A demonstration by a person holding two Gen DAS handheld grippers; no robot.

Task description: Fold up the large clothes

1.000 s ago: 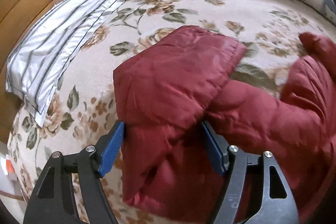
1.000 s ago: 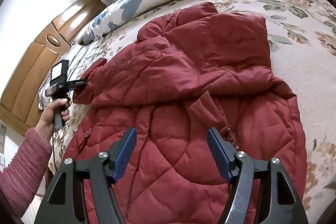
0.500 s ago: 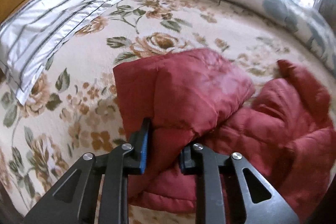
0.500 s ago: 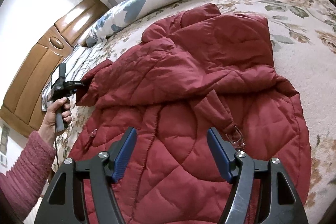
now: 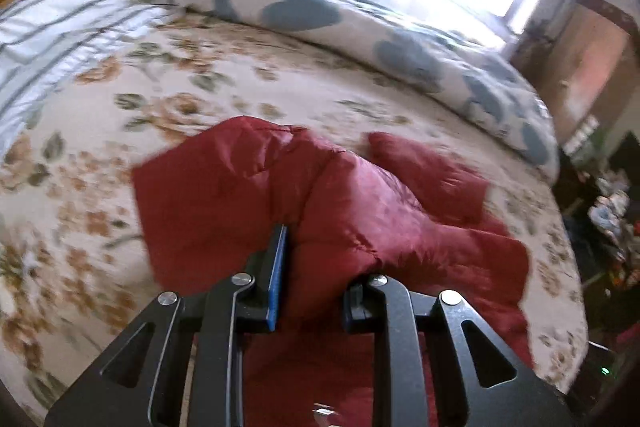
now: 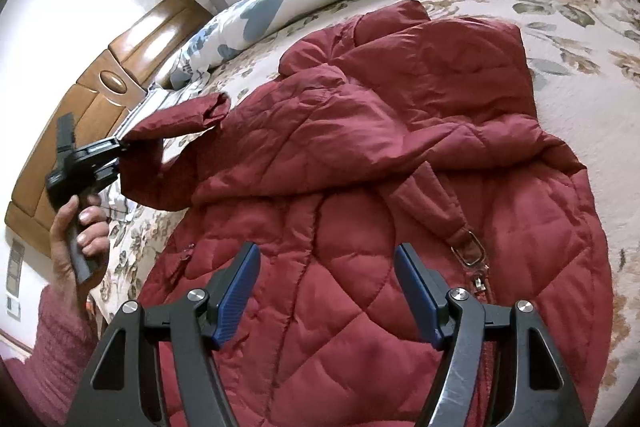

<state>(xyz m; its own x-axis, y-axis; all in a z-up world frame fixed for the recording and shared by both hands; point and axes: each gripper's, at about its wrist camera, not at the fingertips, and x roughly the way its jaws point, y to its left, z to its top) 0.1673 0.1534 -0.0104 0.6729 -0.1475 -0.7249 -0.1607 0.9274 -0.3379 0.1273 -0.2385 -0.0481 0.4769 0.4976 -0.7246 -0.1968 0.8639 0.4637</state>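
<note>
left gripper [image 5: 316, 267] clamps the sleeve [image 6: 176, 119] at mid left of frame, cuff lifted off the bed [image 6: 580, 99]. right gripper [image 6: 326, 291] hangs unclenched w/ nothing in it, lower center over the jacket [image 6: 360, 187]. fold barely begun; sleeves & body left, i reckon.

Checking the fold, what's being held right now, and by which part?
The left gripper is shut on the red jacket's sleeve near the cuff; the right gripper holds nothing.

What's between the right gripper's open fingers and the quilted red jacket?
Nothing: the right gripper hangs open above the quilted red jacket, shown in the right wrist view.
</note>
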